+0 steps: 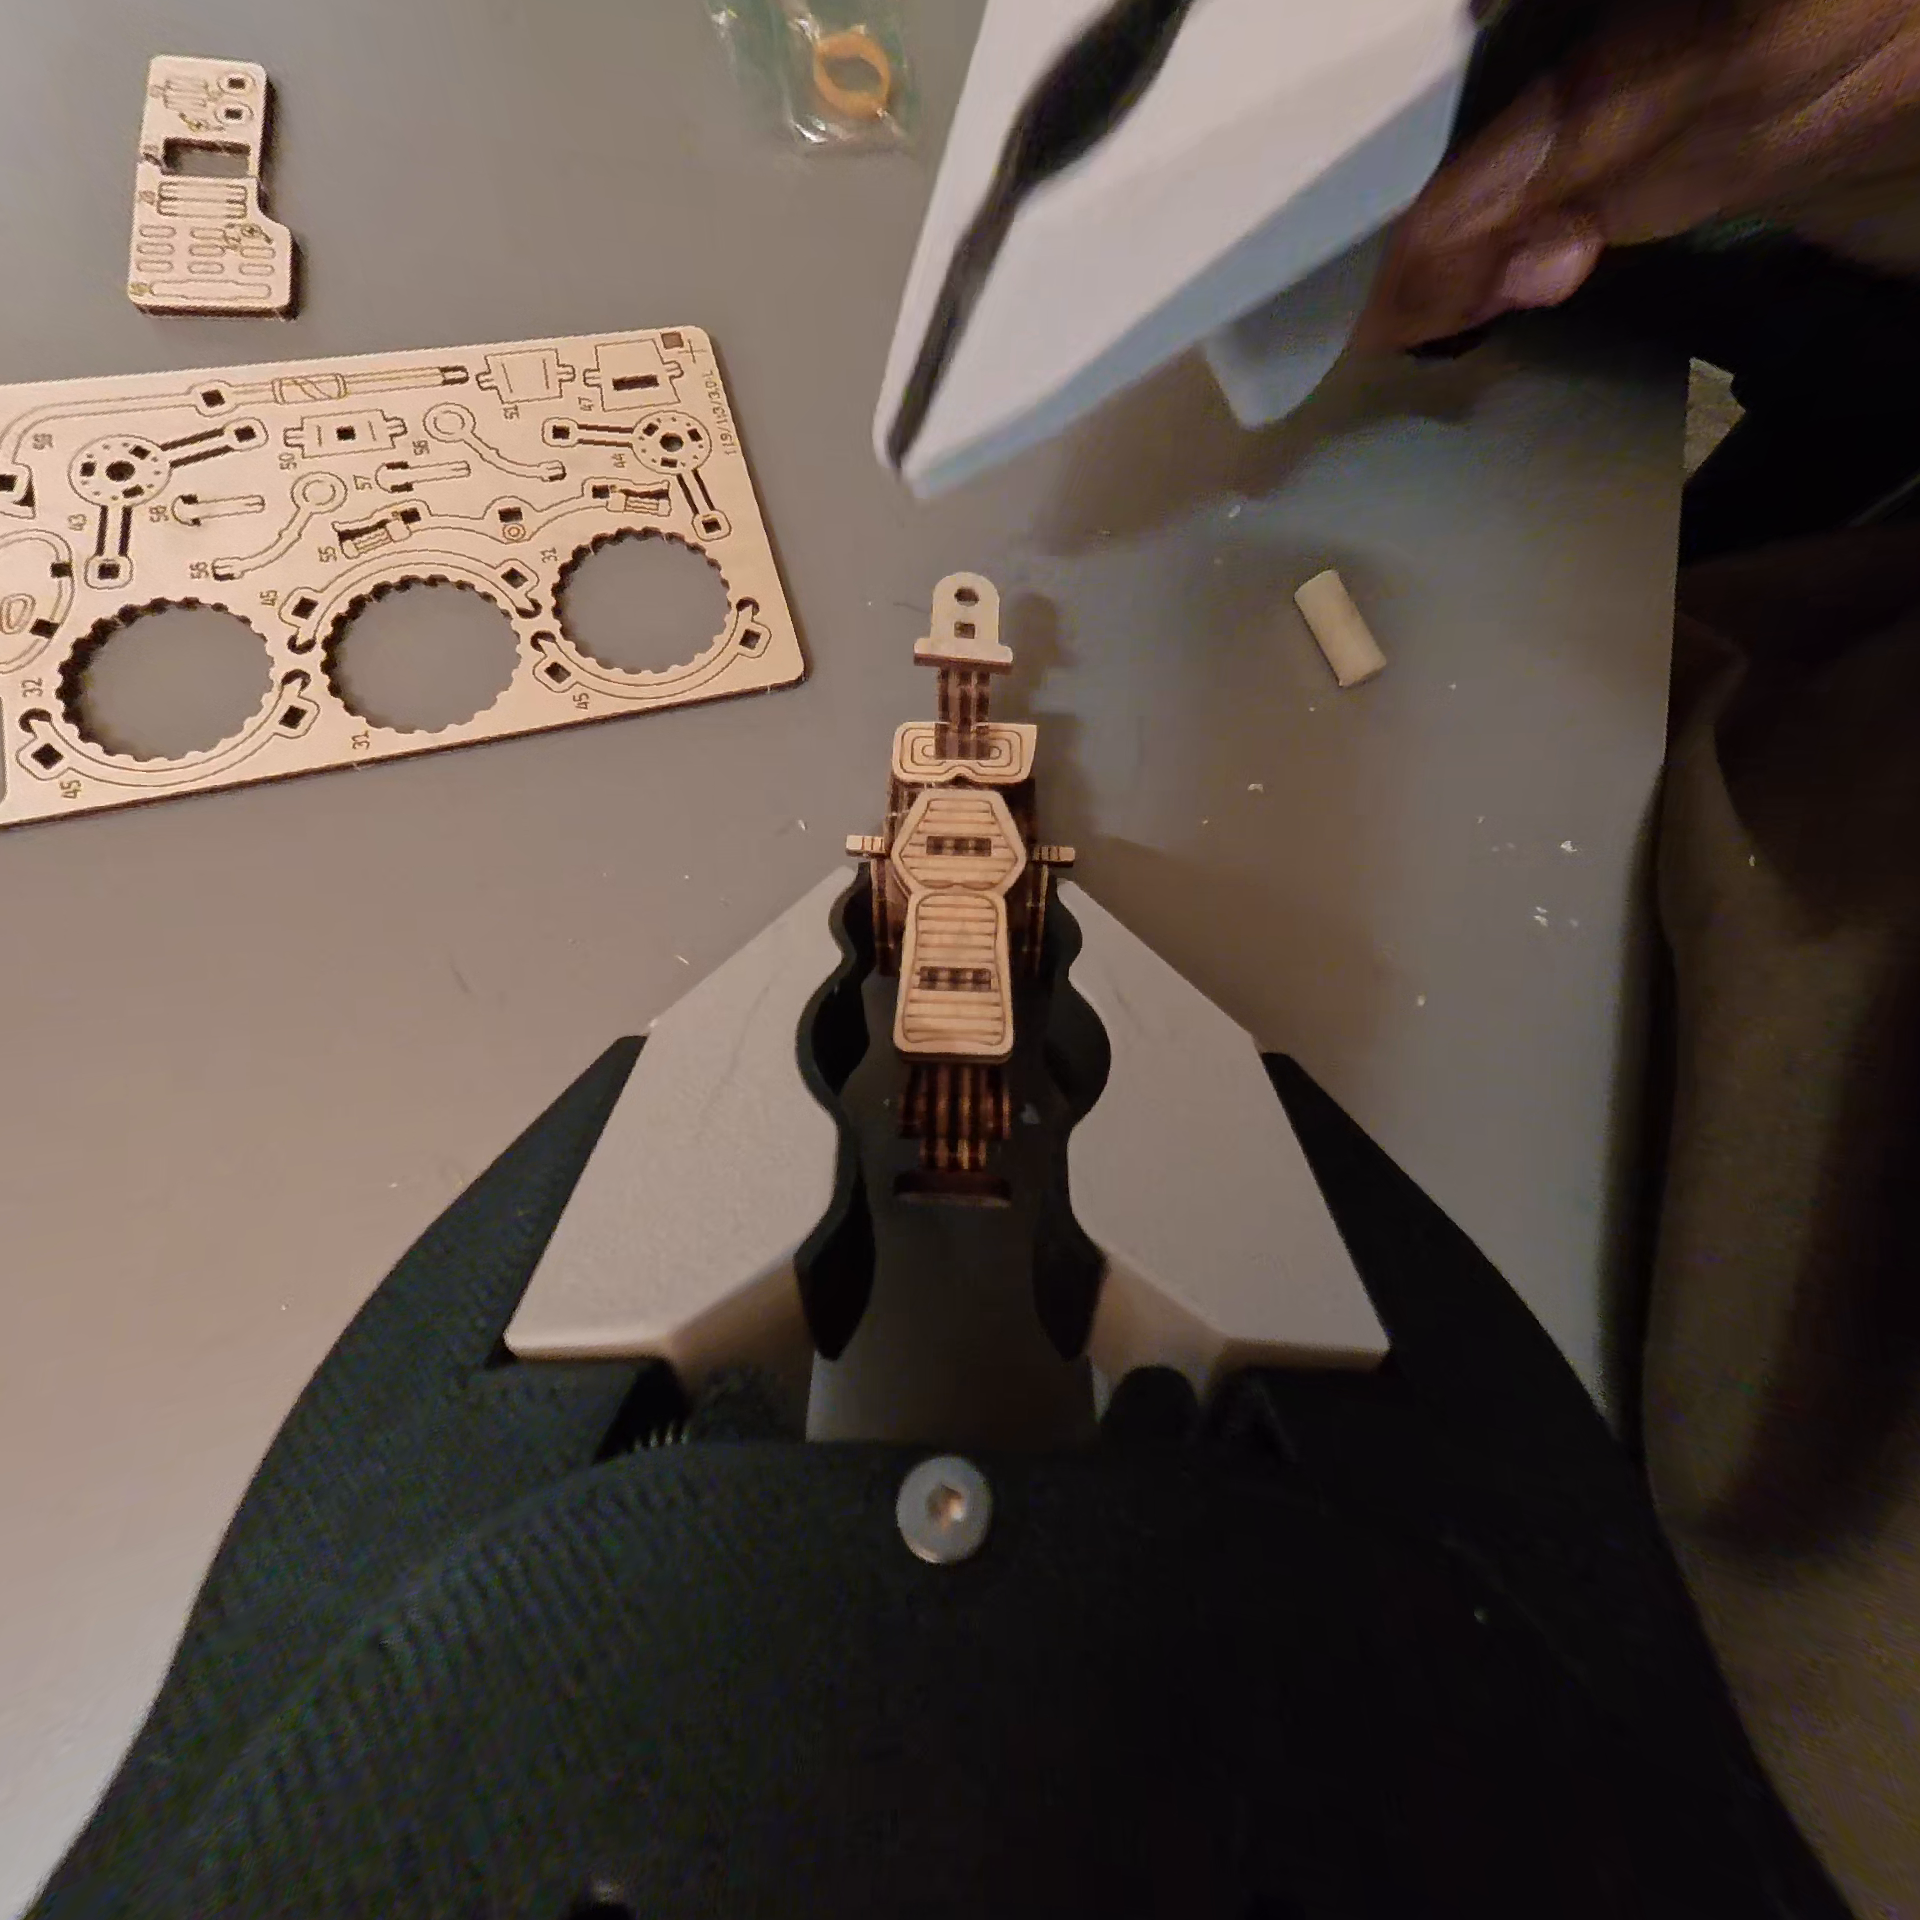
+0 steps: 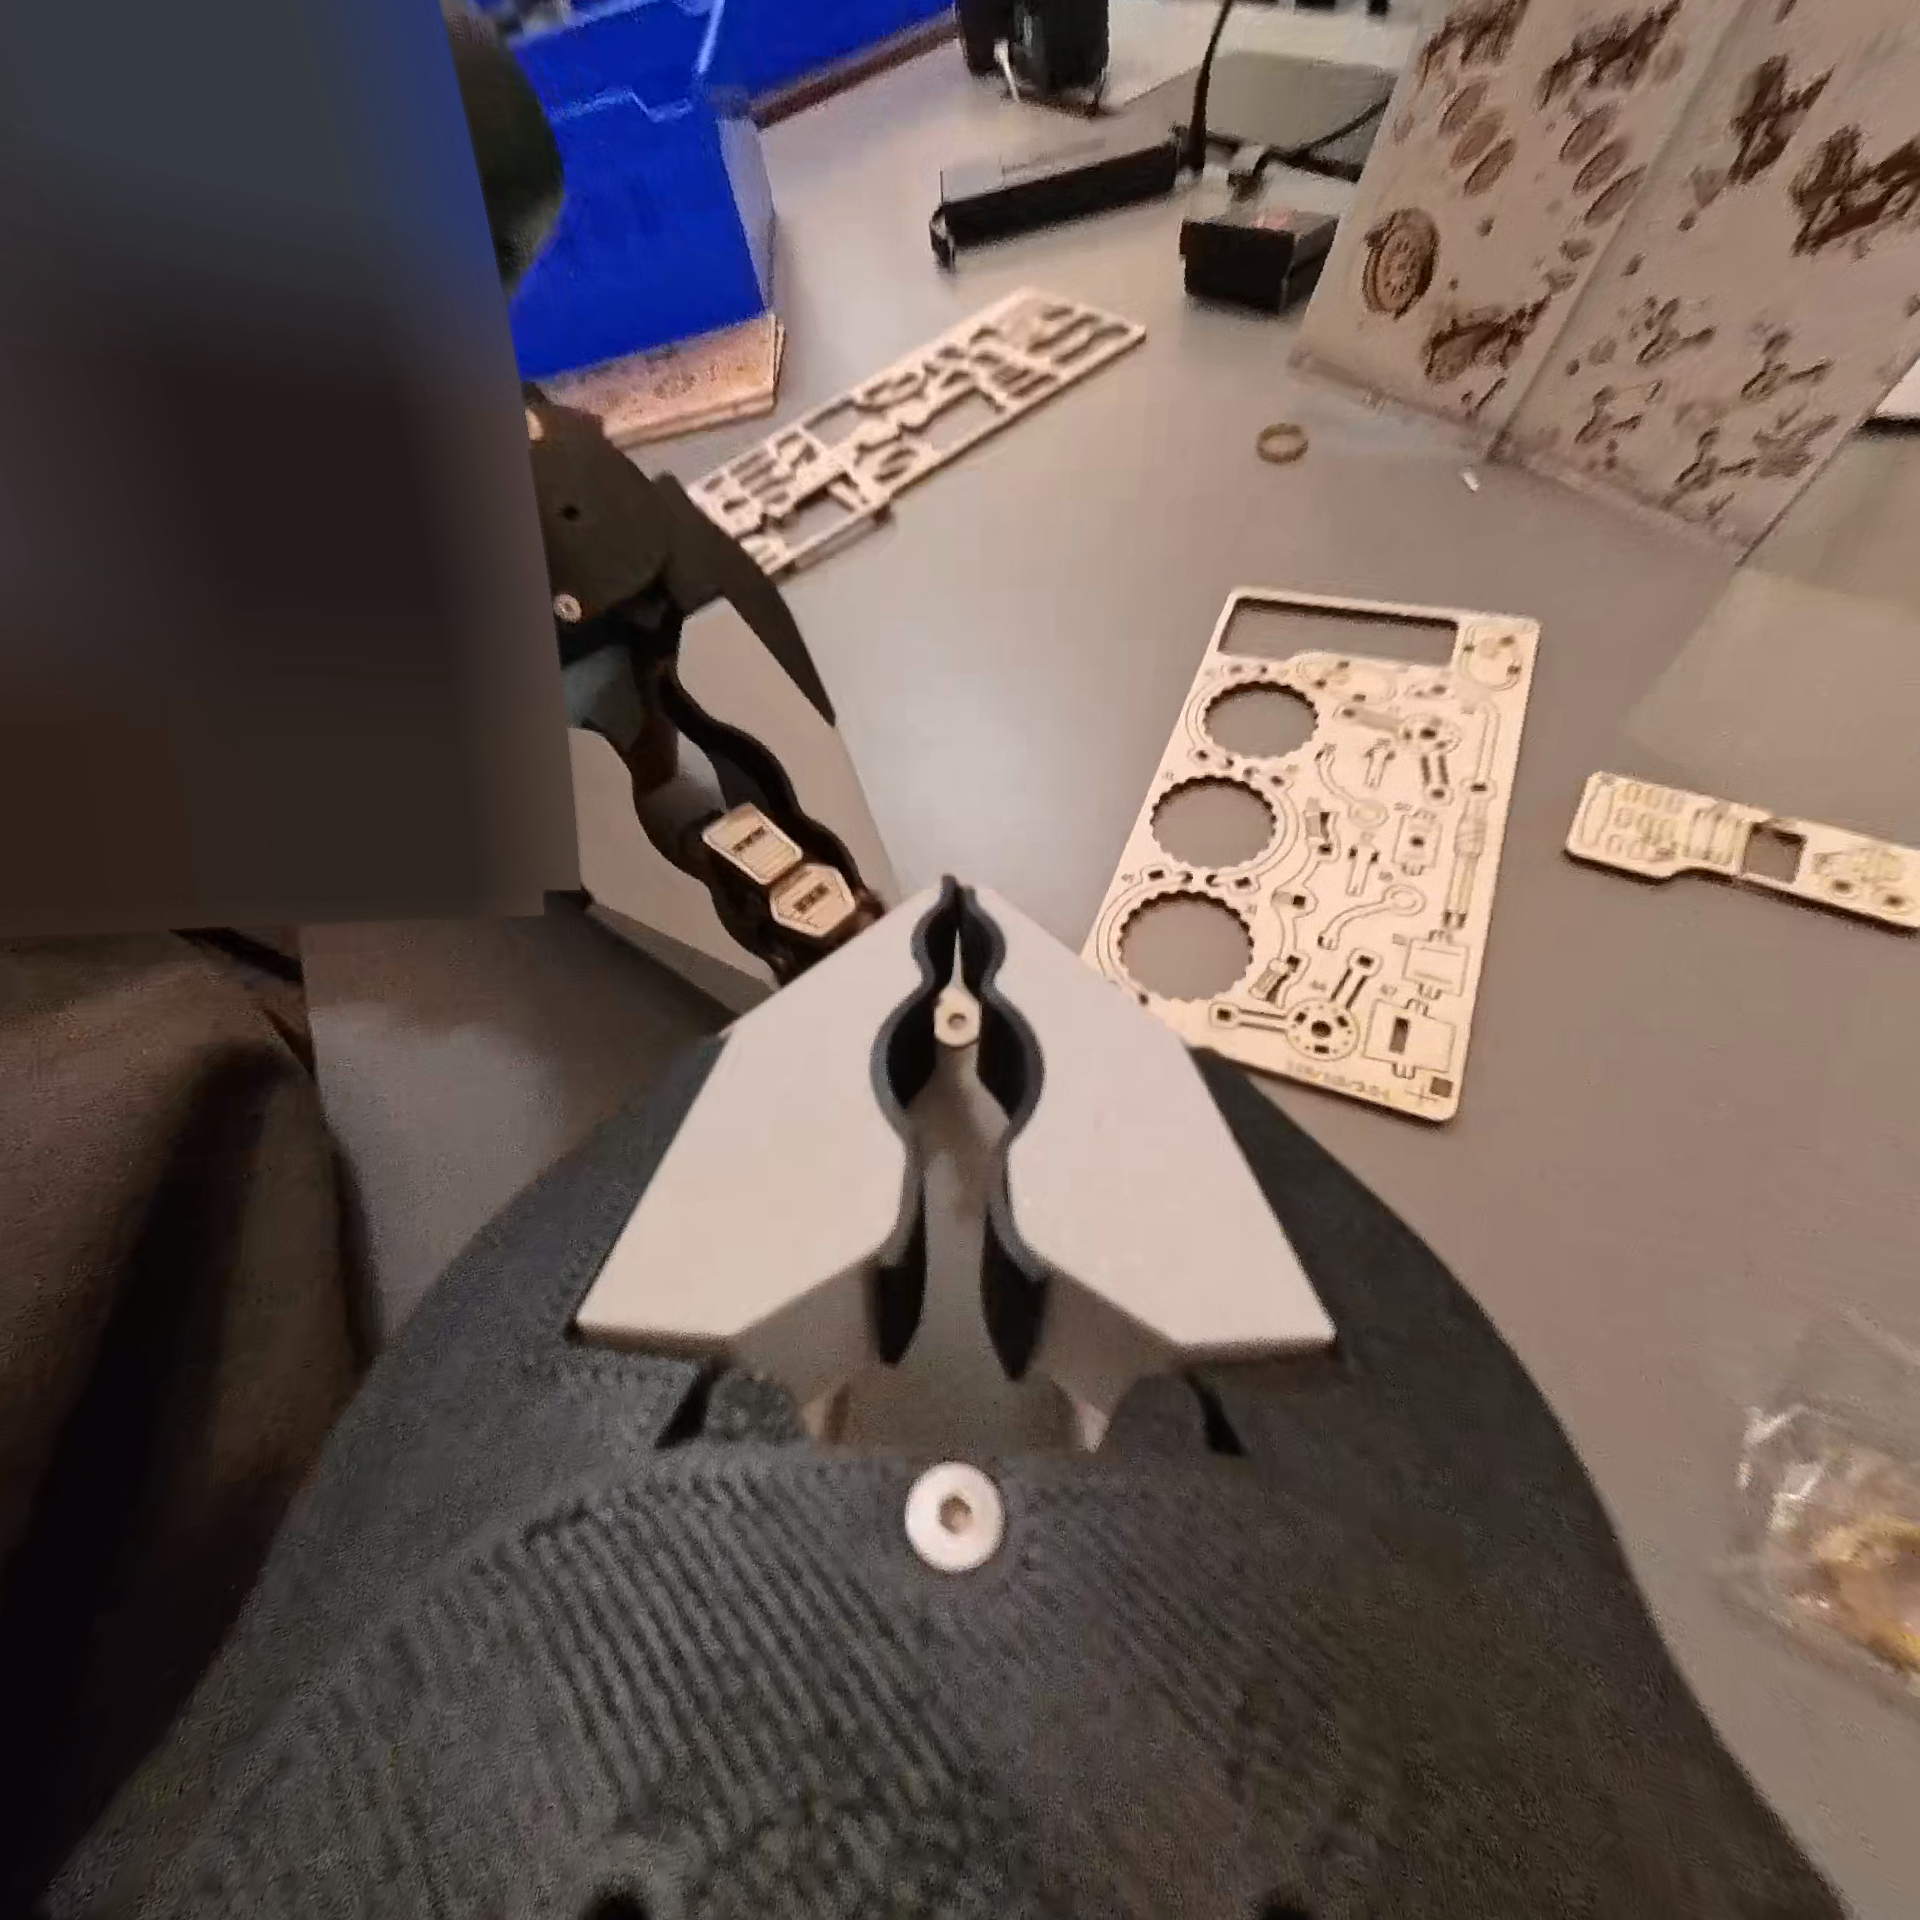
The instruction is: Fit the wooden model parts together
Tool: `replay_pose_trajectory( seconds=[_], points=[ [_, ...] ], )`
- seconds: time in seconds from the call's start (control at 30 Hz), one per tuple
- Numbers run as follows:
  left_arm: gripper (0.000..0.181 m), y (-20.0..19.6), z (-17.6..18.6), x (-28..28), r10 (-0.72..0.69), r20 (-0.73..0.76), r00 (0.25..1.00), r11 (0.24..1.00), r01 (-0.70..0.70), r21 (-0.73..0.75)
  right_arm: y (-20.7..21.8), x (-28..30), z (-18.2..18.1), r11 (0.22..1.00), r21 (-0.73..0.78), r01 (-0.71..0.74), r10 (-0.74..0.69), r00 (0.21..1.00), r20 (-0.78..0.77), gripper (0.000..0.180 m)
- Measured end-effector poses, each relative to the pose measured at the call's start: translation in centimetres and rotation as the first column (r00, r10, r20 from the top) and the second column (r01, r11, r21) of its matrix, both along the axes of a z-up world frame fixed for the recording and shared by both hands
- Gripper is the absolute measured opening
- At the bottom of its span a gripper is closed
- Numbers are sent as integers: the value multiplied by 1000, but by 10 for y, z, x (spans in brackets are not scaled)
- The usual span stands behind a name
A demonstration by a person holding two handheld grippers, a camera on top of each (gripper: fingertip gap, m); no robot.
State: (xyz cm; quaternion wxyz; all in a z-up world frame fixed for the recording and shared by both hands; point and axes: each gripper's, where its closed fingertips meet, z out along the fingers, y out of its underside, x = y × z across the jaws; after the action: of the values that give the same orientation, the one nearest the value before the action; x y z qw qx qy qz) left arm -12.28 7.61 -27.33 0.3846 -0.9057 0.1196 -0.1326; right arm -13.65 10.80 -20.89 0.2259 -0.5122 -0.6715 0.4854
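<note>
My left gripper [image 1: 961,914] is shut on a small wooden model body [image 1: 954,935] with a slatted seat on top and a holed tab [image 1: 964,613] at its front, held just above the grey table [image 1: 416,1039]. It also shows in the right wrist view [image 2: 779,873]. My right gripper [image 2: 951,914] is shut and empty. It hovers over the model's front, and the tab [image 2: 954,1018] shows through the gap between its fingers. In the left wrist view the right gripper [image 1: 904,457] is blurred at the top right, held by a hand [image 1: 1538,208].
A wooden parts sheet [image 1: 364,582] [image 2: 1330,852] with three round cut-outs lies flat, with a smaller sheet piece [image 1: 213,192] [image 2: 1745,862] beyond it. A white cylinder [image 1: 1338,629], a bag of bits [image 1: 847,78] [image 2: 1829,1538], another sheet [image 2: 914,416], an instruction leaflet [image 2: 1610,260] and a blue bin [image 2: 644,208] are around. The tips of one gripper are about 7 cm away from the tips of the other.
</note>
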Motion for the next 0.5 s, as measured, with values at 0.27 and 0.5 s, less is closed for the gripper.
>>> replay_pose_trajectory(
  seconds=[0.27, 0.5],
  points=[
    [29, 0, 0, 0, 0, 0, 1000, 1000, 0, 0, 1, -1, 12, 1000, 26, 2, -1, 999, -37, 0],
    [29, 0, 0, 0, 1, -2, 1000, 1000, -1, 1, -3, 1, -4, 996, 84, -19, 16, 999, 35, 0]
  ],
)
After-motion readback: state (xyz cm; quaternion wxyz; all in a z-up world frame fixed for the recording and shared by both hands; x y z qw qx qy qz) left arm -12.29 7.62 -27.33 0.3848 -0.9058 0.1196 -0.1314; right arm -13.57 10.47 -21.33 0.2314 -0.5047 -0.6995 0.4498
